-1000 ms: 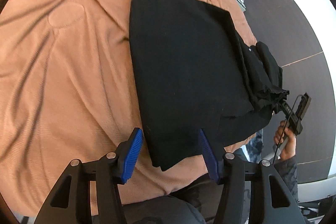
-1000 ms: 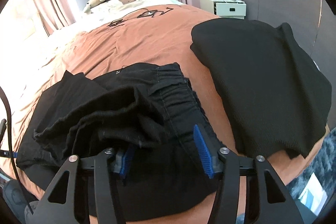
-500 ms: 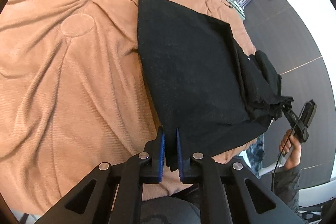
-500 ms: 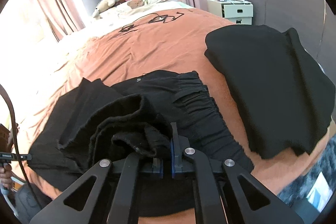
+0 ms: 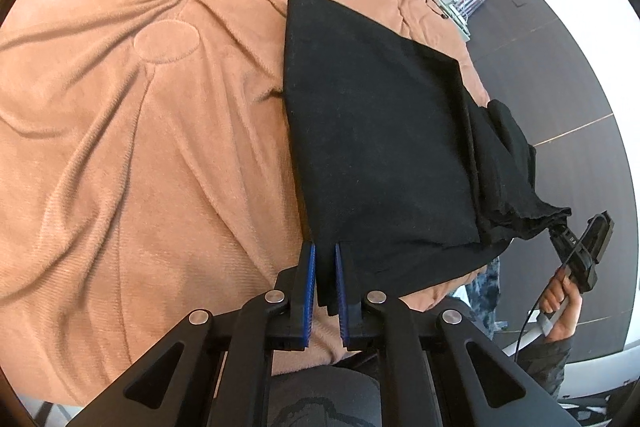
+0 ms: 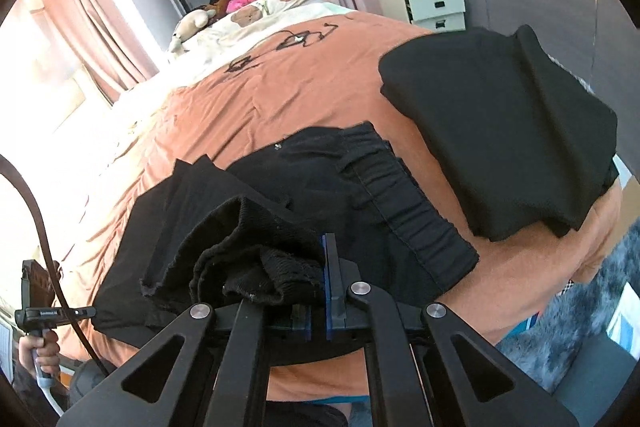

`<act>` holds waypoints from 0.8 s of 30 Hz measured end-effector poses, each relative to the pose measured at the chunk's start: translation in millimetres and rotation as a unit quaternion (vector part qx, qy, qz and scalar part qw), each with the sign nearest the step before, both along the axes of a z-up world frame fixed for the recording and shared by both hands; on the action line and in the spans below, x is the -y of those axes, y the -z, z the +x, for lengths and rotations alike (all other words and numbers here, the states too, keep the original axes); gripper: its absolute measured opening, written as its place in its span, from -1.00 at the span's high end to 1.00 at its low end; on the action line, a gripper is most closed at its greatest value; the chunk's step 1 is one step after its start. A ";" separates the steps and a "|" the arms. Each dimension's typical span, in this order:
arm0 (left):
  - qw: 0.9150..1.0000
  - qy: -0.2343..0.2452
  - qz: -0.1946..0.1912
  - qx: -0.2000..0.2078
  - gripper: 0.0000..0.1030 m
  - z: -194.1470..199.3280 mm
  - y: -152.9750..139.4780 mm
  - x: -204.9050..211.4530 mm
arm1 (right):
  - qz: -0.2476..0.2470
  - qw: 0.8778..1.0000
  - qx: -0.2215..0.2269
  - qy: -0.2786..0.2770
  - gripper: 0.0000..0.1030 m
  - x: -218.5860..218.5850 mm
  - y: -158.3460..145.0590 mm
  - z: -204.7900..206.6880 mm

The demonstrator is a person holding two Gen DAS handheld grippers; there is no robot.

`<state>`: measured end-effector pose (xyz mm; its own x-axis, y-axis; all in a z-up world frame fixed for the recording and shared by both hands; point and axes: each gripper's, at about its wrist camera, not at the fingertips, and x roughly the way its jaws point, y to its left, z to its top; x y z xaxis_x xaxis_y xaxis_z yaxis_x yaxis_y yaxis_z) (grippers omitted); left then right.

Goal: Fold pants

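Left of the black pants (image 5: 380, 147), the orange bedspread (image 5: 140, 147) lay bare and passable. Right of the pants a folded black garment (image 6: 500, 131) blocked the way; beyond that stood a nightstand (image 6: 428, 7).

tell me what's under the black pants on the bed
Under the black pants only the orange bedspread shows, running out from beneath them on all sides. Whatever lies directly below the cloth is covered. The second folded black garment lies beside them, not under.

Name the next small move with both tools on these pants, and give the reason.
Probably lift both tools together and carry the gripped edge across toward the waistband. The left tool pinches a corner of the black pants; the right tool clamps the bunched hem.
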<state>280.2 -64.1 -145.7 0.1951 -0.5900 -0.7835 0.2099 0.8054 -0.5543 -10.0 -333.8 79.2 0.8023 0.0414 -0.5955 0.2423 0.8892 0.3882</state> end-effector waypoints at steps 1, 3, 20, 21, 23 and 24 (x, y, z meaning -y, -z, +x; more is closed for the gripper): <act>1.000 -0.001 0.002 0.002 0.80 0.1 -0.3 -1.4 | -0.004 1.000 0.003 0.001 0.99 -0.2 -3.8 0.6; 1.000 -0.005 0.018 0.005 0.95 0.1 1.1 -3.5 | -0.006 1.000 -0.002 0.006 0.99 -0.5 -0.5 3.4; 0.995 -0.020 0.071 0.064 -0.11 -25.4 -5.3 9.2 | -0.137 0.988 -0.054 0.035 -0.48 -42.3 13.5 -36.3; 0.994 -0.023 0.078 0.068 -0.16 -25.8 -6.5 10.7 | -0.140 0.988 -0.051 0.032 -0.50 -46.5 12.5 -39.5; 0.991 -0.028 0.105 0.082 -0.38 -29.7 -9.1 17.3 | -0.136 0.989 -0.055 0.020 -0.53 -52.9 10.6 -41.8; 0.989 -0.030 0.118 0.087 -0.55 -30.3 -9.7 19.9 | -0.135 0.989 -0.060 0.015 -0.53 -56.2 10.2 -41.4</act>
